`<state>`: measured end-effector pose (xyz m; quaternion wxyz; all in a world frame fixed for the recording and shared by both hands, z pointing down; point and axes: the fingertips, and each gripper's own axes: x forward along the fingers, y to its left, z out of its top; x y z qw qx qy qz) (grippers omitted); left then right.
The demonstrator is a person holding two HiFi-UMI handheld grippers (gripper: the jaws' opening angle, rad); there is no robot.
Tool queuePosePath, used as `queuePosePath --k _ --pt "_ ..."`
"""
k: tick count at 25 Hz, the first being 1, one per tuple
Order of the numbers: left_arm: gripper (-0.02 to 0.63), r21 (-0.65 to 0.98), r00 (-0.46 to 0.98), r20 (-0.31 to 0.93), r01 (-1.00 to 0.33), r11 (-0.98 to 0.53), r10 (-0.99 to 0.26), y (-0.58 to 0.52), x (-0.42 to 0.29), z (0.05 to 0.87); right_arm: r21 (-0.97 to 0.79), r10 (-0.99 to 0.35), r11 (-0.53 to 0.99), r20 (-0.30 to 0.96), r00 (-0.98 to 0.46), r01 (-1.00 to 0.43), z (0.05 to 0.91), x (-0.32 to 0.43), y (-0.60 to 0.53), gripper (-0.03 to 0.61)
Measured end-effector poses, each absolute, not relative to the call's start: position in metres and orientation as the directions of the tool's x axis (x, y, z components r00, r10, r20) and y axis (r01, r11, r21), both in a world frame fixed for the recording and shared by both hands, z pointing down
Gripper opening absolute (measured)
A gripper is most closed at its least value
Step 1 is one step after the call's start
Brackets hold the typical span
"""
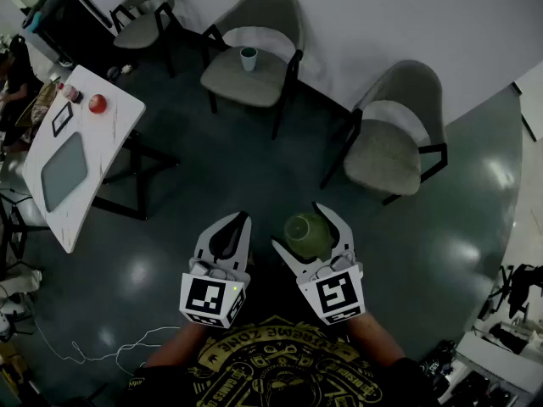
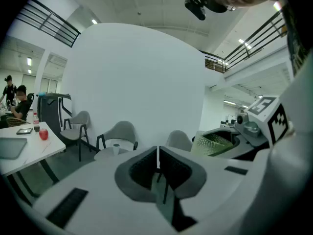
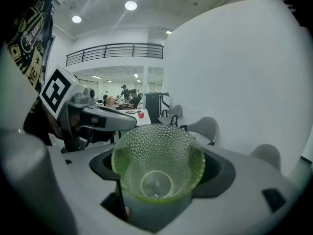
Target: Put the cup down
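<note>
Cup first, in the head view: a green, dimpled, translucent plastic cup (image 1: 305, 236) sits clamped between the wide-spread jaws of the right gripper (image 1: 309, 225). It is held in the air in front of the person, over the dark glossy floor (image 1: 254, 176). Nothing lies beneath it, so the putting down probably has to wait until a surface is reached. The left gripper (image 1: 237, 220) hangs just beside it, apart from the cup. Well ahead, a grey padded chair (image 1: 254, 49) bears a small pale cup (image 1: 248, 58) near the middle of its seat. A white table (image 1: 76, 151) at the left carries a red round thing (image 1: 97, 103) near its far edge.

In the left gripper view, the left gripper (image 2: 157, 156) has its pads pressed together with nothing between them. It looks idle, kept clear of the load.

In the right gripper view, the right gripper (image 3: 157, 180) squeezes the green cup (image 3: 156, 163) across its walls. The cup lies on its side with the mouth turned back towards the camera. That explains the broad spread of the jaws, and it would need tipping upright to stand on its base.
</note>
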<state>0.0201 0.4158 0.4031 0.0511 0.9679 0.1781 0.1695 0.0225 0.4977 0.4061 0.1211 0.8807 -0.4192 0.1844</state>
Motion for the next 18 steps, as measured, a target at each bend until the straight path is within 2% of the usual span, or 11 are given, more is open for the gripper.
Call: queuePosePath --k 18 --pt "0.026 0.171 0.897 0.304 0.279 -0.945 0.320 0.399 0.024 0.404 0.013 -0.714 -0.625 0.396 0.578 -0.781 0.411 0.033 0.487 0.400"
